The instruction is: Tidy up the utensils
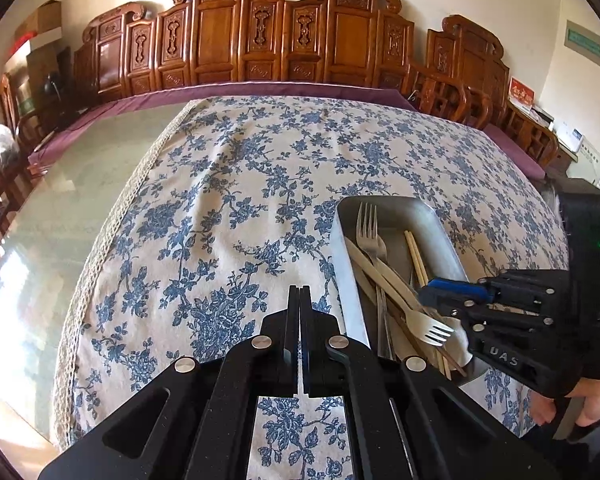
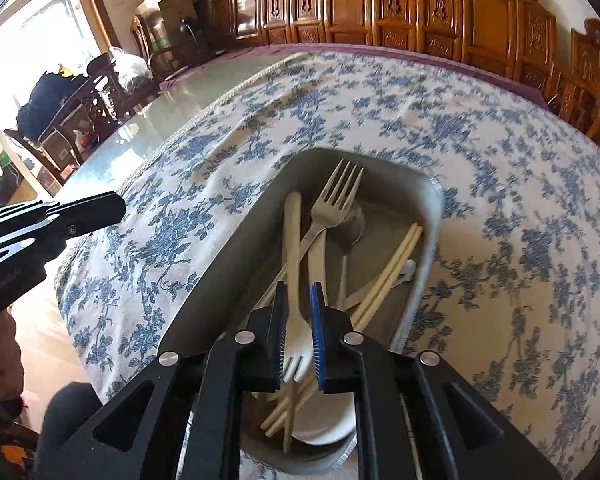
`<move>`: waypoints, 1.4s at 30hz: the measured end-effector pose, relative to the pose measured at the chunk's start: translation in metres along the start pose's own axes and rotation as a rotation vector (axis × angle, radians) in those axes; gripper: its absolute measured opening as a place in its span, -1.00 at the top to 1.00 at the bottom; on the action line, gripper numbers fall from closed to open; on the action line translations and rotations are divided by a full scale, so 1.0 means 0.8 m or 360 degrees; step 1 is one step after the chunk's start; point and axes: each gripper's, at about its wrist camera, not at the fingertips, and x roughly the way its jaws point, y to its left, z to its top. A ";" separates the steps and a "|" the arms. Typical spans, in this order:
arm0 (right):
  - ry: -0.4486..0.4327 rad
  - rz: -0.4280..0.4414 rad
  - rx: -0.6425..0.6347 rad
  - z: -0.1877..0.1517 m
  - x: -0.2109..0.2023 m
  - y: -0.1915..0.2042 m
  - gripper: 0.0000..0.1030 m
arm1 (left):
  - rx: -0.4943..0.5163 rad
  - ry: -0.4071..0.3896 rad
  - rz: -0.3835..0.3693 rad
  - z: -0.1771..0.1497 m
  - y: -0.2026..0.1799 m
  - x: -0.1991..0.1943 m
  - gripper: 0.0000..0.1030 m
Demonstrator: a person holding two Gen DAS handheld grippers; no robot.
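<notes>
Cream fork [image 2: 296,320] in the tray [image 2: 228,256], between the narrowly parted right hand-held gripper [image 2: 300,332] pads.

A grey metal tray [image 2: 236,264] below the right gripper [image 2: 300,300] holds jumbled cream plastic forks [image 2: 296,344], a steel fork [image 2: 332,204] and wooden chopsticks [image 2: 388,276].

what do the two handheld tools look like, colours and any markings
Both tools are black, angular linkages with round silver pins at the joints. The right tool has blue ribbed pads inside its fingers; the left tool shows only a thin blue edge between its fingers. Seen from the left camera, the right tool's side bears raised letters reading "UAS", and its body has a small green light.
</notes>
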 end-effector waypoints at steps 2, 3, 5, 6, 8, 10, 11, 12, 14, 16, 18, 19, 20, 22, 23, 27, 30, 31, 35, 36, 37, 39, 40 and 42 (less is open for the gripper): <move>-0.0051 -0.0022 -0.0001 -0.002 -0.018 -0.004 0.73 | 0.0017 -0.0013 0.0010 0.000 -0.005 -0.005 1.00; -0.0075 -0.0040 -0.0002 -0.003 -0.027 -0.006 0.71 | 0.0017 -0.0016 0.0012 0.001 -0.008 -0.008 1.00; -0.0128 -0.0068 -0.0007 -0.005 -0.049 -0.009 0.44 | 0.0005 -0.0010 0.0012 0.002 -0.012 -0.015 0.94; -0.0157 -0.0083 -0.0004 -0.007 -0.062 -0.012 0.36 | -0.0009 -0.0016 0.0009 0.002 -0.014 -0.019 0.80; -0.0213 -0.0108 0.0021 -0.012 -0.088 -0.020 0.10 | -0.0031 -0.0038 -0.0010 0.003 -0.023 -0.032 0.47; -0.0275 -0.0148 0.0050 -0.019 -0.118 -0.029 -0.17 | -0.0015 -0.0052 0.0003 0.002 -0.034 -0.043 0.27; -0.0299 -0.0169 0.0058 -0.022 -0.130 -0.032 -0.34 | -0.0004 -0.0057 0.0014 0.002 -0.040 -0.047 0.10; -0.0320 -0.0189 0.0067 -0.027 -0.144 -0.036 -0.40 | 0.0010 -0.0066 0.0025 0.002 -0.046 -0.053 0.01; -0.0359 -0.0231 0.0087 -0.037 -0.169 -0.044 -0.65 | 0.0023 -0.0092 0.0025 0.001 -0.060 -0.066 -0.37; -0.0403 -0.0272 0.0118 -0.049 -0.195 -0.050 -0.84 | 0.0032 -0.0110 0.0021 0.000 -0.073 -0.079 -0.65; -0.0439 -0.0305 0.0137 -0.061 -0.217 -0.054 -0.93 | 0.0052 -0.0111 0.0018 -0.003 -0.087 -0.088 -0.75; -0.0451 -0.0324 0.0143 -0.067 -0.228 -0.056 -0.95 | 0.0063 -0.0110 0.0019 -0.004 -0.094 -0.092 -0.78; -0.0456 -0.0342 0.0148 -0.072 -0.237 -0.057 -0.95 | 0.0072 -0.0113 0.0023 -0.006 -0.099 -0.096 -0.82; -0.0473 -0.0382 0.0168 -0.083 -0.256 -0.060 -0.95 | 0.0084 -0.0118 0.0026 -0.012 -0.111 -0.107 -0.85; -0.0478 -0.0395 0.0180 -0.087 -0.263 -0.060 -0.95 | 0.0087 -0.0115 0.0028 -0.014 -0.115 -0.110 -0.85; -0.0476 -0.0445 0.0217 -0.109 -0.288 -0.063 -0.95 | 0.0071 -0.0097 0.0027 -0.029 -0.129 -0.123 -0.85; -0.0498 -0.0471 0.0247 -0.124 -0.306 -0.064 -0.95 | 0.0058 -0.0082 0.0031 -0.039 -0.138 -0.133 -0.85; -0.0506 -0.0476 0.0257 -0.127 -0.311 -0.063 -0.95 | 0.0063 -0.0091 0.0031 -0.042 -0.142 -0.140 -0.85; -0.0554 -0.0487 0.0299 -0.141 -0.337 -0.062 -0.95 | 0.0070 -0.0147 0.0055 -0.047 -0.150 -0.169 -0.85; -0.0566 -0.0491 0.0305 -0.143 -0.343 -0.062 -0.95 | 0.0068 -0.0162 0.0052 -0.047 -0.152 -0.177 -0.85; -0.0582 -0.0493 0.0310 -0.144 -0.350 -0.061 -0.95 | 0.0069 -0.0181 0.0046 -0.047 -0.153 -0.185 -0.85; -0.0605 -0.0501 0.0313 -0.146 -0.359 -0.059 -0.95 | 0.0071 -0.0227 0.0043 -0.047 -0.157 -0.202 -0.85; -0.0617 -0.0502 0.0313 -0.147 -0.364 -0.057 -0.95 | 0.0068 -0.0248 0.0035 -0.048 -0.158 -0.210 -0.85; -0.0630 -0.0512 0.0308 -0.147 -0.370 -0.053 -0.95 | 0.0062 -0.0273 0.0015 -0.048 -0.161 -0.222 -0.85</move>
